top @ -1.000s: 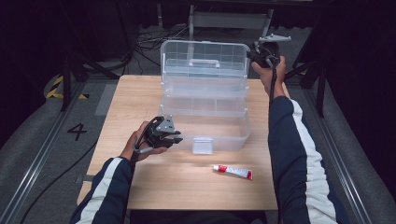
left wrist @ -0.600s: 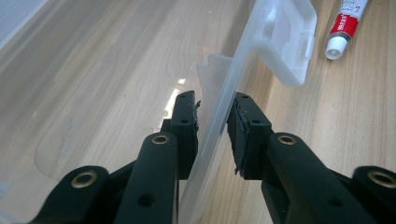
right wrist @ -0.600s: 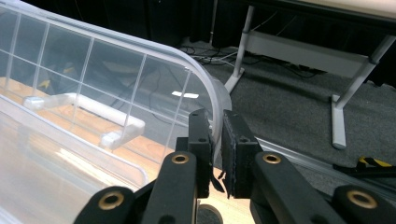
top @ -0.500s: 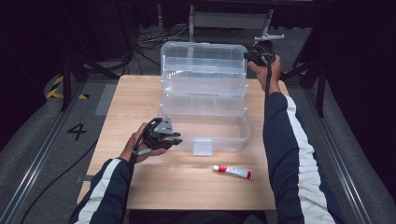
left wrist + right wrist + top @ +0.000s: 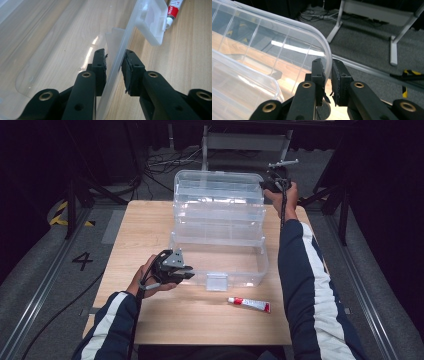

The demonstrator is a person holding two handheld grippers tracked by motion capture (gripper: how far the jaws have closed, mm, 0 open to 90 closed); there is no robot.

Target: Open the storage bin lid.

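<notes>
A clear plastic box [image 5: 235, 272] stands mid-table with its clear lid [image 5: 220, 190] raised behind it. My left gripper [image 5: 187, 272] is at the box's front left corner. In the left gripper view its jaws [image 5: 113, 53] are shut on the thin front wall [image 5: 117, 62], one pad inside the box and one outside. My right gripper [image 5: 265, 184] is at the lid's upper right corner. In the right gripper view it [image 5: 327, 62] pinches the lid's curved rim [image 5: 325, 50] between both pads.
A small white tube with a red cap [image 5: 249, 304] lies on the wooden table [image 5: 150, 225] in front of the box, also seen as the tube [image 5: 173, 7] beside the box's front latch [image 5: 152, 20]. Cables and metal stand legs [image 5: 337, 27] sit on the grey floor beyond.
My right gripper has moved slightly left and down with the lid's corner in it, so the lid's top edge sits a little lower. The left gripper has stayed on the front wall.
</notes>
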